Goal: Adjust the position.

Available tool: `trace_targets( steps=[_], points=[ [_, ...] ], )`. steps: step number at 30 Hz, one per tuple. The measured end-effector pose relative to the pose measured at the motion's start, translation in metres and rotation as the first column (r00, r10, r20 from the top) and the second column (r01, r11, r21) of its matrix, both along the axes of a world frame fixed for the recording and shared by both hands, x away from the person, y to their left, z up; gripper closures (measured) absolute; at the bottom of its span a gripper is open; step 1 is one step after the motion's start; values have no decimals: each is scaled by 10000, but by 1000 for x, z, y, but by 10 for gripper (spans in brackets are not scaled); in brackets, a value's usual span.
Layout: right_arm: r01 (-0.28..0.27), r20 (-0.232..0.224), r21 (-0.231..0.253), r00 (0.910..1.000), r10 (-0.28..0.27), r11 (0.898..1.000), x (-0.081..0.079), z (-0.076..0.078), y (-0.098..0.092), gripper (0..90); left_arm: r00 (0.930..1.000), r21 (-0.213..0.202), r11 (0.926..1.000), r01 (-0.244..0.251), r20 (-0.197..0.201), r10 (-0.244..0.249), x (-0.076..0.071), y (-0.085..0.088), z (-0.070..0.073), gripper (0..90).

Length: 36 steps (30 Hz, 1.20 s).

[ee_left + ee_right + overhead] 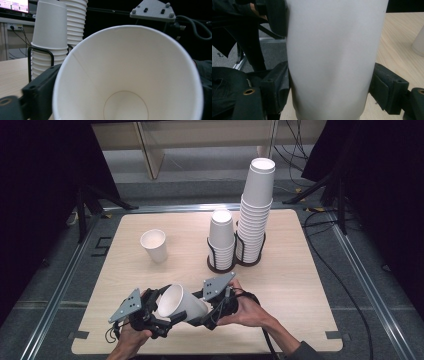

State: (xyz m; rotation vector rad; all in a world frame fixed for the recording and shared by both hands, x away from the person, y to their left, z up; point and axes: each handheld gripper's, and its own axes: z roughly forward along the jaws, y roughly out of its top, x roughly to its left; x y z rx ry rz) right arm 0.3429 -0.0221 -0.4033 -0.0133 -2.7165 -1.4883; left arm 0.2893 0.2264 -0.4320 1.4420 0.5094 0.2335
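Cup held between both my hand-held grippers, near the desk's front edge.

My right hand-held gripper [200, 316] is clamped on the white paper cup [181, 303]: both black pads press its side wall near the base, seen close in the right gripper view [332, 62]. The cup lies tilted, mouth toward my left hand-held gripper [159, 316], whose jaw sits at the rim [125, 75]; can't tell whether that one is pressing or just alongside. A second single white paper cup [154, 245] stands upright toward the desk's left side. Two stacks of white paper cups [240, 220] sit in a black wire holder [235, 260] towards the rear of the light wooden desk [290, 285].
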Motion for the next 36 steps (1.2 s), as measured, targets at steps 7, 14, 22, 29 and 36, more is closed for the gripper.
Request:
trace_targets(
  steps=[7,14,22,29,36],
  points=[
    [5,-43,225,10000,-4,9997,2,-3,0,240,10000,94,10000,12,15,-12,0,1,2,120],
    [565,28,-192,9984,-565,9982,4,-6,-1,187,9994,478,9983,-335,-107,341,3,3,1,133],
    [985,835,-977,9924,-905,9903,-3,-6,5,163,9974,1389,9878,-707,-46,720,1,-1,2,137],
    [1446,896,-1131,9868,-1348,9830,-1,-4,1,164,9874,2334,9598,-1562,132,1575,5,0,2,137],
    [2043,933,-1057,9764,-1949,9732,2,-4,-16,177,9606,3351,9011,-2753,591,2715,21,6,7,134]
  ],
)
